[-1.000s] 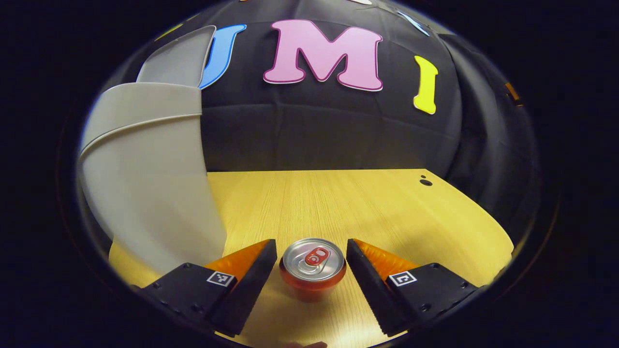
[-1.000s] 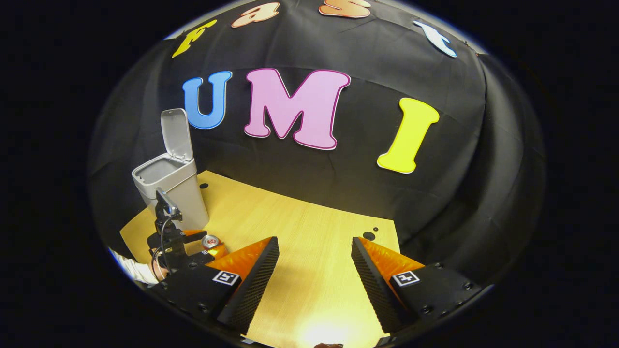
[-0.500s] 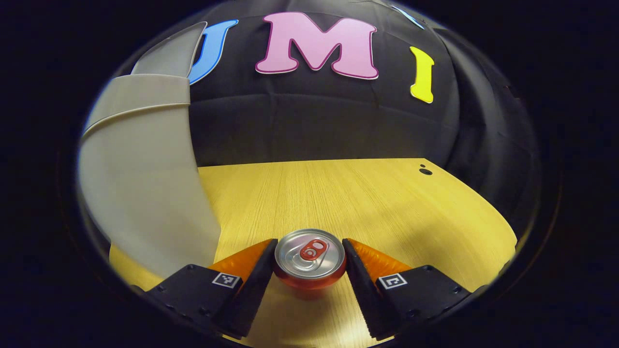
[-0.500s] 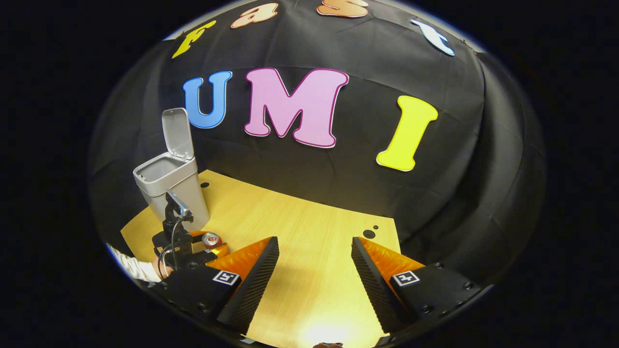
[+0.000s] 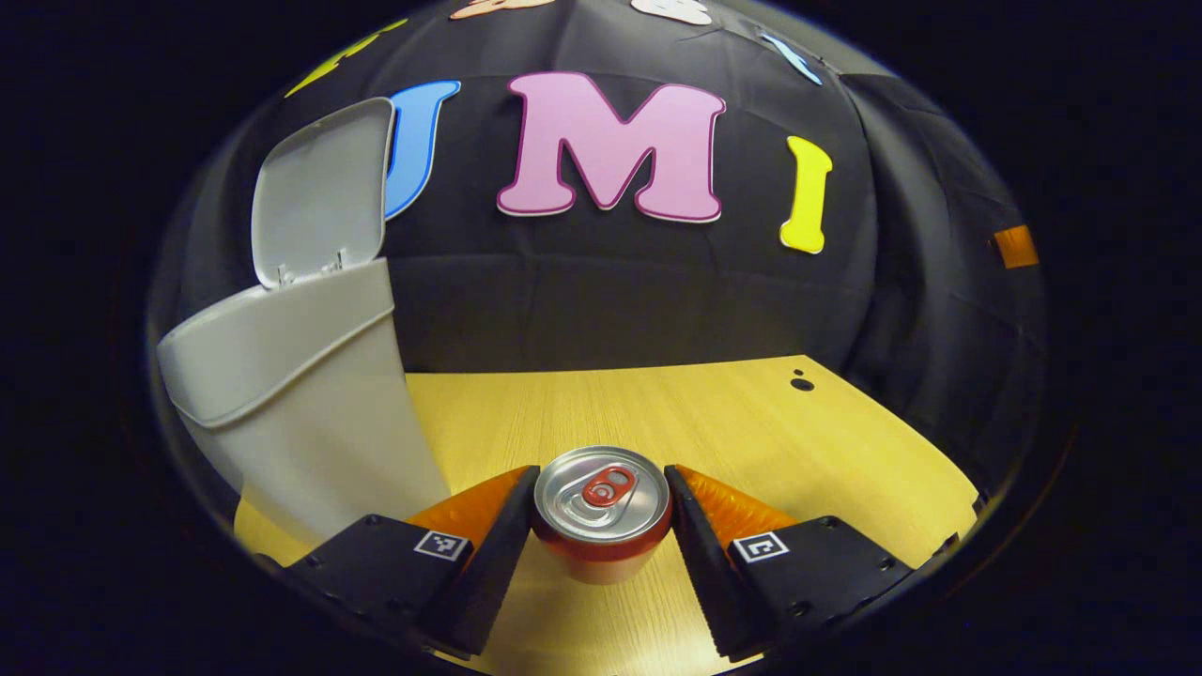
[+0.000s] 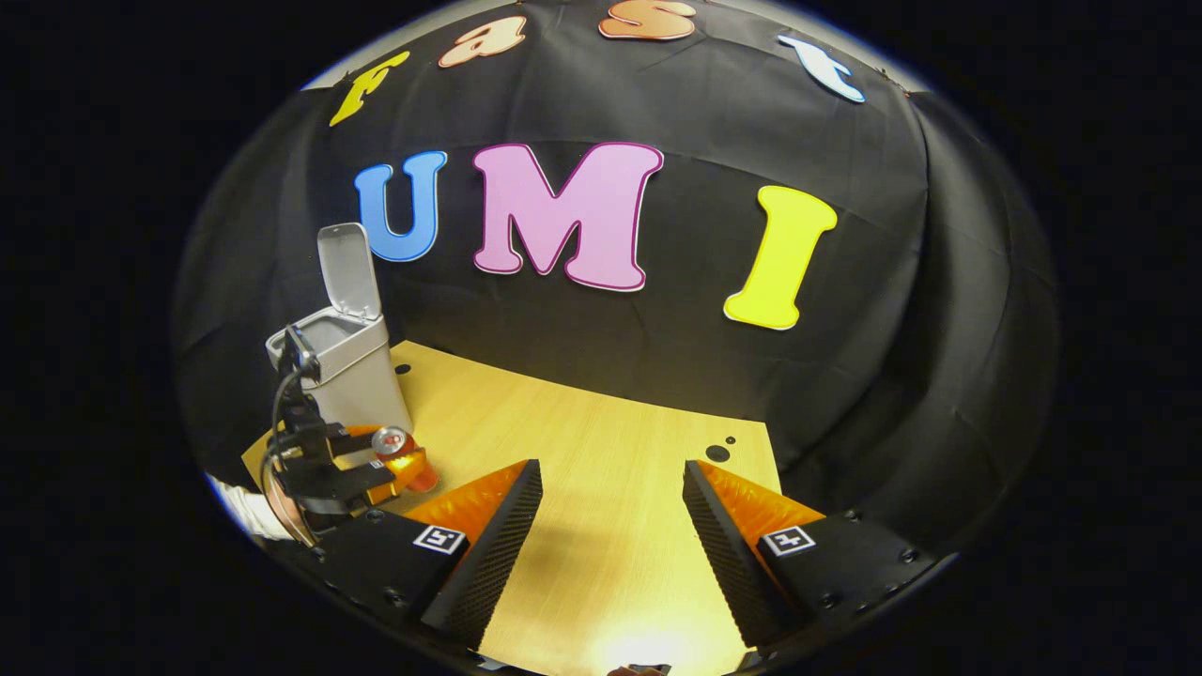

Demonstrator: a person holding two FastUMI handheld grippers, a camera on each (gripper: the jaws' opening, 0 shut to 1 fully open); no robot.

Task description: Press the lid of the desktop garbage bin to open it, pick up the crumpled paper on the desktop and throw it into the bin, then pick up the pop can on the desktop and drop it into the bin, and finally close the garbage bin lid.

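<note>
A red pop can [image 5: 601, 512] with a silver top stands upright between the fingers of my left gripper [image 5: 601, 526], which is shut on it and holds it above the wooden desktop [image 5: 714, 422]. The grey garbage bin [image 5: 300, 404] stands close on the left with its lid [image 5: 324, 192] raised upright. In the right gripper view the same bin [image 6: 352, 376] sits at the far left of the desk, with the can [image 6: 399, 455] held by the left gripper [image 6: 376, 465] just in front of it. My right gripper [image 6: 610, 526] hangs open over the desk, nothing between its fingers.
A hand and pale sleeve [image 6: 249, 512] hold the left gripper at the desk's left edge. Small dark holes [image 6: 716, 453] mark the desktop near its far right corner. The black cloth wall closes the desk at the back.
My left gripper closed on the can and lifted it off the desk; the bin now looks lower and farther away. The right gripper has stayed put and open.
</note>
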